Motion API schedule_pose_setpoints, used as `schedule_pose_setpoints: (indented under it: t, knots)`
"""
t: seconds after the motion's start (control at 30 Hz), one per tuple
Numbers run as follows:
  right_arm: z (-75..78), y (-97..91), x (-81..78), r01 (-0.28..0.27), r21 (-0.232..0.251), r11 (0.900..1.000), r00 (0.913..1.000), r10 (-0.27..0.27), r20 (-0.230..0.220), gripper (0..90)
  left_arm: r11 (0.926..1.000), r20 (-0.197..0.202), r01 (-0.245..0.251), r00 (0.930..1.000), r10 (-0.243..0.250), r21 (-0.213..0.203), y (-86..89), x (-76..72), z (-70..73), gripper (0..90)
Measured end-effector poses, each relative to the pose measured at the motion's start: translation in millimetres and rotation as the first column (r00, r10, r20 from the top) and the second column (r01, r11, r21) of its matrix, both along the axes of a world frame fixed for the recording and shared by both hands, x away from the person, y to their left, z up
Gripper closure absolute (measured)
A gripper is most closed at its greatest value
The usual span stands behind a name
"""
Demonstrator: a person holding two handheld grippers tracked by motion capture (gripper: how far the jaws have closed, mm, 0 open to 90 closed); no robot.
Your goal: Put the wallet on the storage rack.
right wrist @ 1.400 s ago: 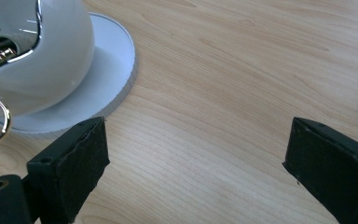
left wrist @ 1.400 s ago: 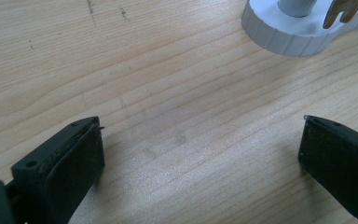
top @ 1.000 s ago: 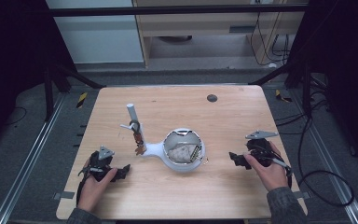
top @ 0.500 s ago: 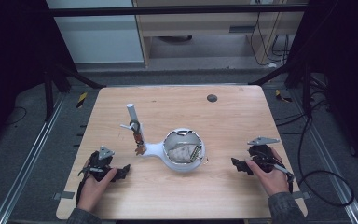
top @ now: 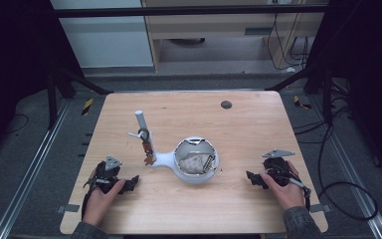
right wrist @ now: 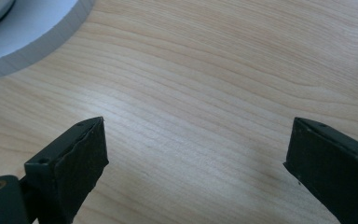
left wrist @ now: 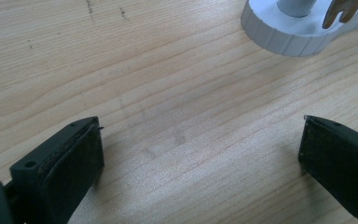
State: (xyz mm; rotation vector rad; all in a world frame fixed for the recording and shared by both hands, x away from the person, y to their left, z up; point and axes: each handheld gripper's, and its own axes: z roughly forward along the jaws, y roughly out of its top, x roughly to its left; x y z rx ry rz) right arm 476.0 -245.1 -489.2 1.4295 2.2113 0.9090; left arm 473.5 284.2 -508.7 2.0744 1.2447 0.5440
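As we scanned from the near edge, we saw both hands resting low on the wooden table (top: 258,124) — the left gripper (top: 129,182) at the near left, the right gripper (top: 252,178) at the near right, well apart from each other. Both pointed inward toward the middle. In the left gripper view the two black jaws stood wide apart over bare wood, nothing between them; same in the right gripper view, jaws spread, empty.

Between the two grippers, a bit farther in, sat a white round bowl-like stand (top: 196,162) with crumpled grey material and small metal bits inside — we couldn't tell what exactly. Its ribbed white base edge showed at the top of the left gripper view (left wrist: 284,37). A white upright post (top: 142,125) rose just left of the bowl, with a brownish tag-like piece (top: 149,158) hanging near its foot.

Farther back, a small dark round spot (top: 226,104) lay on the table near the far edge.
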Motion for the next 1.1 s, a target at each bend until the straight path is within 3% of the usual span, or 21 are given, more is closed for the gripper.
schedule_pose_setpoints:
  t: [0.4,0.67,0.7,0.77,1.1]
  knots:
    - [-14.8,-4.2,6.8,0.049,0.008,0.9988,0.9988,-0.049,-0.005,4.7,1.0000,0.000,0.000,1.0000,0.000,0.001,0.0,0.0,0.0,0.0]
    - [-19.3,2.4,5.7,0.062,-0.021,0.9979,0.9976,-0.061,0.031,1.2,1.0000,0.000,-0.001,1.0000,0.001,0.000,-0.2,0.0,0.0,0.0]
    - [-22.2,4.6,4.0,0.062,-0.030,0.9976,0.9965,-0.060,0.058,0.2,1.0000,0.000,0.000,1.0000,0.000,0.000,-0.2,0.0,0.0,0.0]
    - [-23.4,4.7,2.1,0.065,-0.018,0.9978,0.9955,-0.063,0.070,0.4,1.0000,0.000,-0.001,1.0000,0.001,0.000,-0.2,0.0,0.0,0.0]
    - [-23.7,4.8,-4.4,0.070,-0.021,0.9973,0.9949,-0.068,0.074,0.4,1.0000,0.000,-0.001,1.0000,0.001,-0.001,-0.5,0.3,0.0,0.0]
